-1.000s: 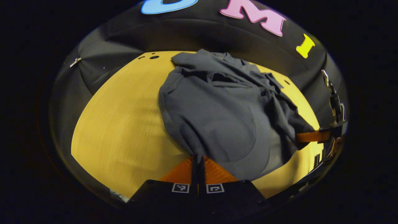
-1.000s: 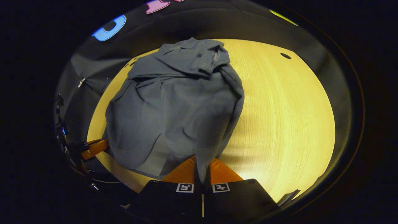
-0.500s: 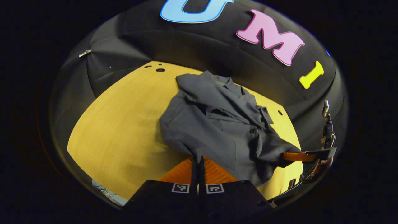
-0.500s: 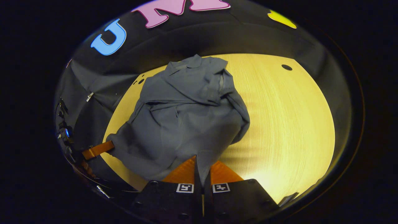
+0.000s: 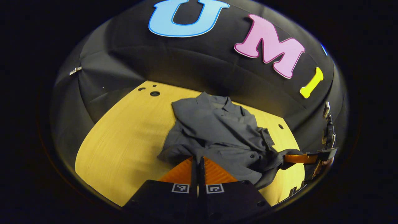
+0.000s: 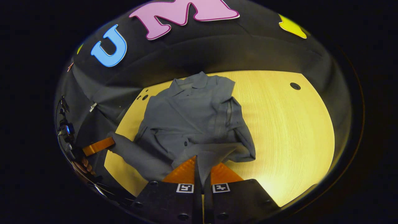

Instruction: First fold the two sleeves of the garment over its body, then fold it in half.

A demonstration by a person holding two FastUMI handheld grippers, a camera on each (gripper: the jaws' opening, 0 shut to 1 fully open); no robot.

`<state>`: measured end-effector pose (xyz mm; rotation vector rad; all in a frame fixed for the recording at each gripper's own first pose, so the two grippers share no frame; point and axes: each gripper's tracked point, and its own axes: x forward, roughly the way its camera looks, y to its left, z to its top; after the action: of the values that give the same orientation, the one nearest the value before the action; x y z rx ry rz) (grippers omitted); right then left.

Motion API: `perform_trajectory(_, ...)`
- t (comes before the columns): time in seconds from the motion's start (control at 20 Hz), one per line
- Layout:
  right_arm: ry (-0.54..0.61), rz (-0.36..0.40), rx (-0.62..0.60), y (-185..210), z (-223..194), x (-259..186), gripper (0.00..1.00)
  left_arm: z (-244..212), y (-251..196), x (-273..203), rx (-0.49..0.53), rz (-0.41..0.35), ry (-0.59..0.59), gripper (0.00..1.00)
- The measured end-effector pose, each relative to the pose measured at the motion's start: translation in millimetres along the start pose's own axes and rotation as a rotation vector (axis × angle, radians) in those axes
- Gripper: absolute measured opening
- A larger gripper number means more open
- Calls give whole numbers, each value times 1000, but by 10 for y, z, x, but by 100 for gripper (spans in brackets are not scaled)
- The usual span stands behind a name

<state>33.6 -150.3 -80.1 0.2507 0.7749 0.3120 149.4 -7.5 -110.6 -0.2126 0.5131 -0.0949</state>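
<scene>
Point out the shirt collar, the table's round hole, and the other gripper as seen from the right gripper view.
shirt collar (image 6: 190, 83): right gripper view, collar's fold.
table hole (image 6: 295, 86): right gripper view, hole's centre.
left gripper (image 6: 112, 142): right gripper view, fingertips at the cloth.

The right gripper pinches the grey garment's near edge above the yellow table

A dark grey collared garment is lying rumpled on the yellow wooden table, its collar pointing toward the booth wall. Its near hem is bunching and lifting off the surface at two corners, and its front is creasing in loose folds.
</scene>
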Motion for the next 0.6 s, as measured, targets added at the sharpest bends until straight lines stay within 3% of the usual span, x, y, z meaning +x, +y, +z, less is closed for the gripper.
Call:
perform_trajectory(0.05, -12, -2, 2, -12, 79, 28, 7, 104, -1, 45, -7, -3, -12, 2)
perform_trajectory(0.1, -24, -6, 1, -34, 162, 62, 7, 216, -5, 98, -9, -8, -26, 5)
perform_trajectory(0.45, -143, -32, -32, -131, 968, 310, 7, 830, 0, 530, 50, -16, -115, 5)
perform_trajectory(0.6, -171, -41, -56, -135, 1202, 515, 7, 1081, -25, 781, 28, -32, -150, 5)
